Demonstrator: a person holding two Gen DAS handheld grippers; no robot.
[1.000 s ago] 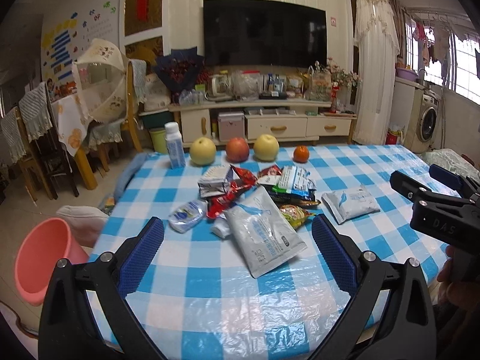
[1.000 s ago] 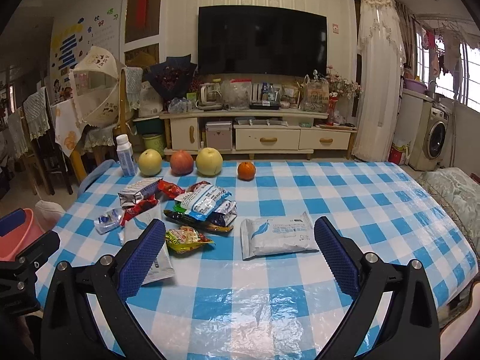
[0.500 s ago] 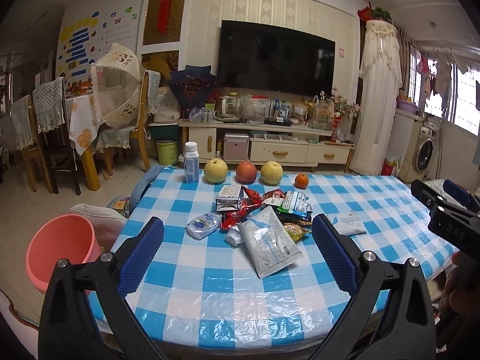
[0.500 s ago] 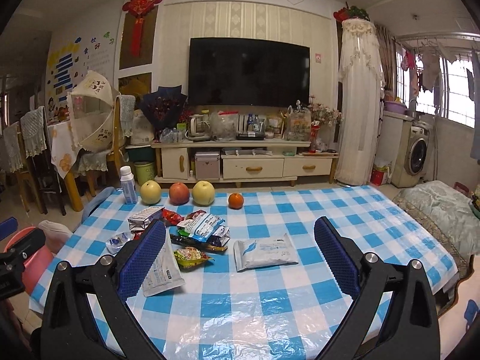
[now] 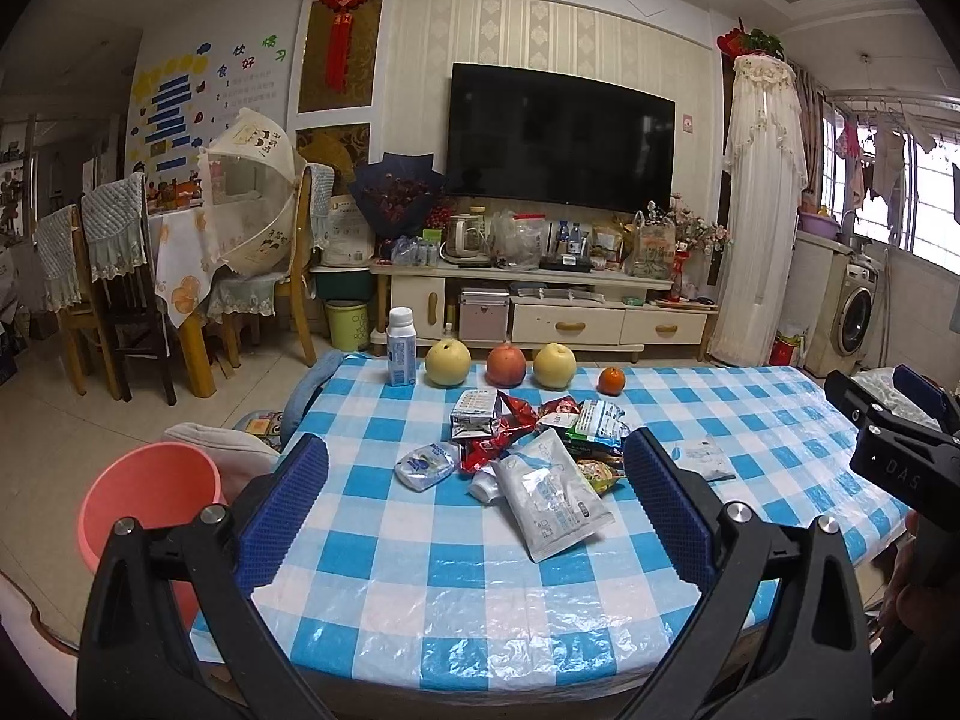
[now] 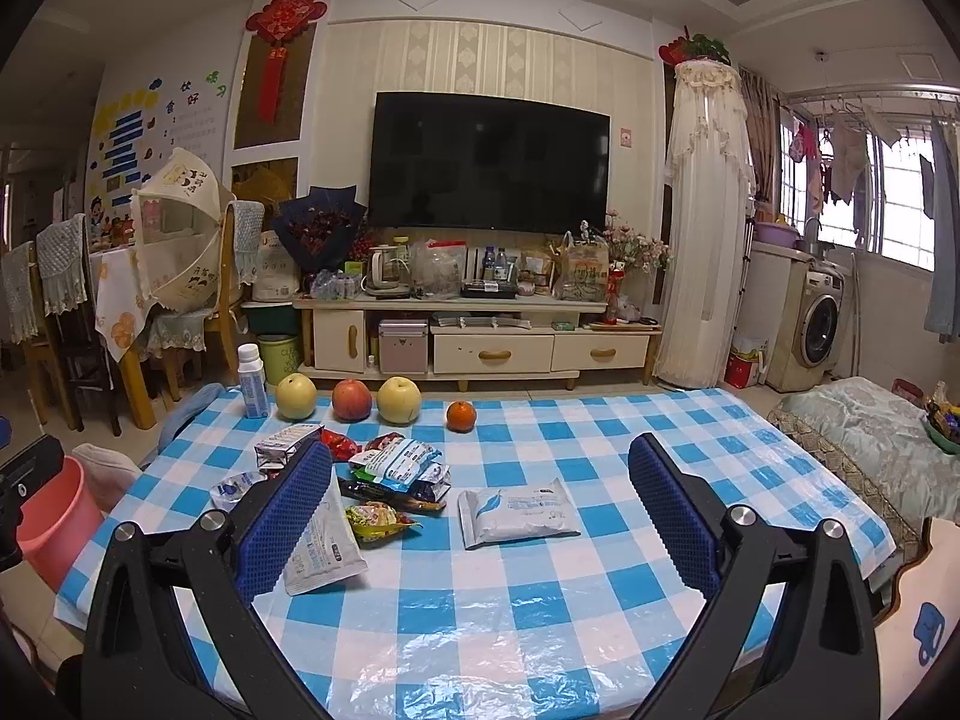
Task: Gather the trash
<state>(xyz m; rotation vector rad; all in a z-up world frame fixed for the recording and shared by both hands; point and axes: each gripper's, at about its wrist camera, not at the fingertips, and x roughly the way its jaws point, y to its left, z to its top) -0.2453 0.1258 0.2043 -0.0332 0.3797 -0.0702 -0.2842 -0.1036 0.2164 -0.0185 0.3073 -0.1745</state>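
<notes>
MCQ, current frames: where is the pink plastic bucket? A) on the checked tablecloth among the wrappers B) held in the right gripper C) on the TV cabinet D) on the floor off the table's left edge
D: the pink plastic bucket stands on the floor beside the left edge of the blue-and-white checked table, apart from the wrappers; left gripper and right gripper are both open and empty.

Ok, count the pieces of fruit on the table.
4, in a row at the far edge: a yellow pear, a red apple, another yellow pear, and an orange rightmost. None seems hidden.
</notes>
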